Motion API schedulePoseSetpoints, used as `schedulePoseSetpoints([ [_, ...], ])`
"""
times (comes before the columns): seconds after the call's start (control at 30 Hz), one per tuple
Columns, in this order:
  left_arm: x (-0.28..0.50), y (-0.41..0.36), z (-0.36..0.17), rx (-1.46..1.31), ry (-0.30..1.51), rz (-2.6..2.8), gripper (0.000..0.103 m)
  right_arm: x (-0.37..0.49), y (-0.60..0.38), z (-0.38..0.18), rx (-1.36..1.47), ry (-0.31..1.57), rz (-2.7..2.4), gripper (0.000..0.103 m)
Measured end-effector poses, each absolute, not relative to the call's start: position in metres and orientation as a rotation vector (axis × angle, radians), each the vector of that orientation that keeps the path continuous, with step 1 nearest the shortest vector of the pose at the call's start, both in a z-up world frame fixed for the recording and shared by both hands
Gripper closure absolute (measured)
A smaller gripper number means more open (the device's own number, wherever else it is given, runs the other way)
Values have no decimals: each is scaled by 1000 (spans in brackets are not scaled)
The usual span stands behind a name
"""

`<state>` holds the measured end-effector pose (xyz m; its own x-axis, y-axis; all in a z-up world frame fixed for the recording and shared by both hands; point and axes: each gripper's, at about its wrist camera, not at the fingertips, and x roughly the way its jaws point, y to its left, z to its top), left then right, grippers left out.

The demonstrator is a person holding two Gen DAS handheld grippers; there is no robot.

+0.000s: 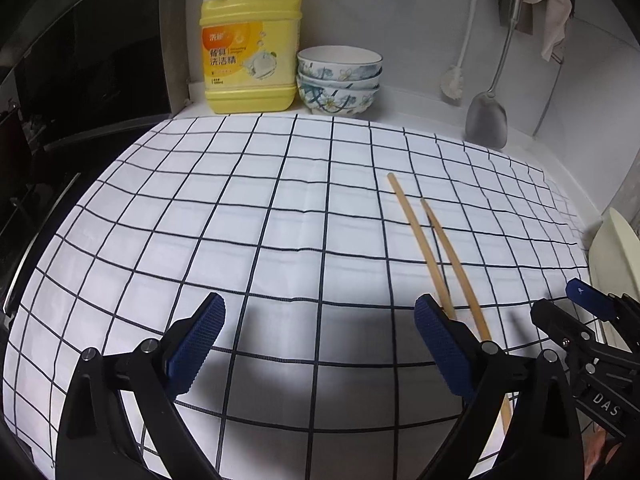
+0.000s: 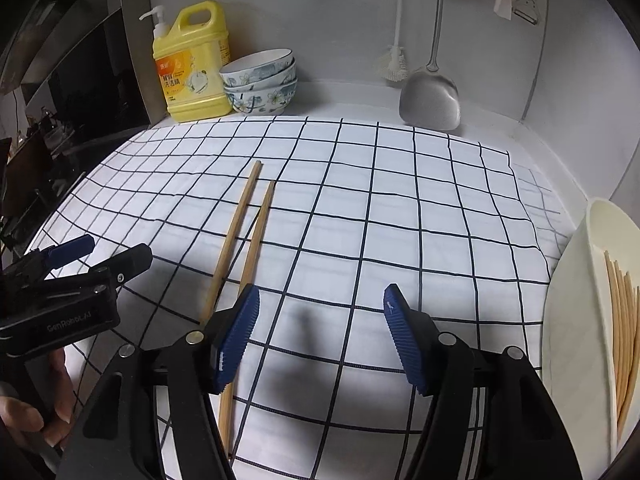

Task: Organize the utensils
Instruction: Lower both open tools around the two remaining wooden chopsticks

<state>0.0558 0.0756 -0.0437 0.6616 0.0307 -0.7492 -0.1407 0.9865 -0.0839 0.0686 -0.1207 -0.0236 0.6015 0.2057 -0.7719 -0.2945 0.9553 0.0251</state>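
Two wooden chopsticks point(image 1: 416, 232) point(image 2: 238, 220) lie side by side on a white cloth with dark grid lines point(image 1: 280, 220) point(image 2: 400, 208). In the left wrist view my left gripper point(image 1: 320, 340) hangs open over bare cloth, and the chopsticks pass just outside its right finger. My right gripper point(image 2: 320, 336) is open too, with only cloth between its pads; the chopsticks run under its left finger. A cream holder point(image 2: 576, 272) point(image 1: 612, 240) with several chopsticks inside stands at the right edge. Each gripper shows in the other's view: the right gripper point(image 1: 558, 300), the left gripper point(image 2: 114, 250).
At the back stand a yellow detergent jug point(image 1: 250, 44) point(image 2: 192, 68) and stacked floral bowls point(image 1: 339, 80) point(image 2: 260, 82). A metal spatula point(image 1: 486, 120) point(image 2: 430, 100) and a white brush point(image 1: 454, 80) point(image 2: 394, 60) hang on the wall. A dark stove area point(image 1: 60, 120) borders the left; a hand point(image 2: 36, 412) is at lower left.
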Motion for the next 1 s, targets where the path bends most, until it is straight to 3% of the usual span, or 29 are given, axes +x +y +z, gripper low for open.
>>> schedulePoseSetpoints([
  [1.0, 58, 83, -60, -203, 879, 61, 8, 62, -93, -51, -258, 948, 348, 40],
])
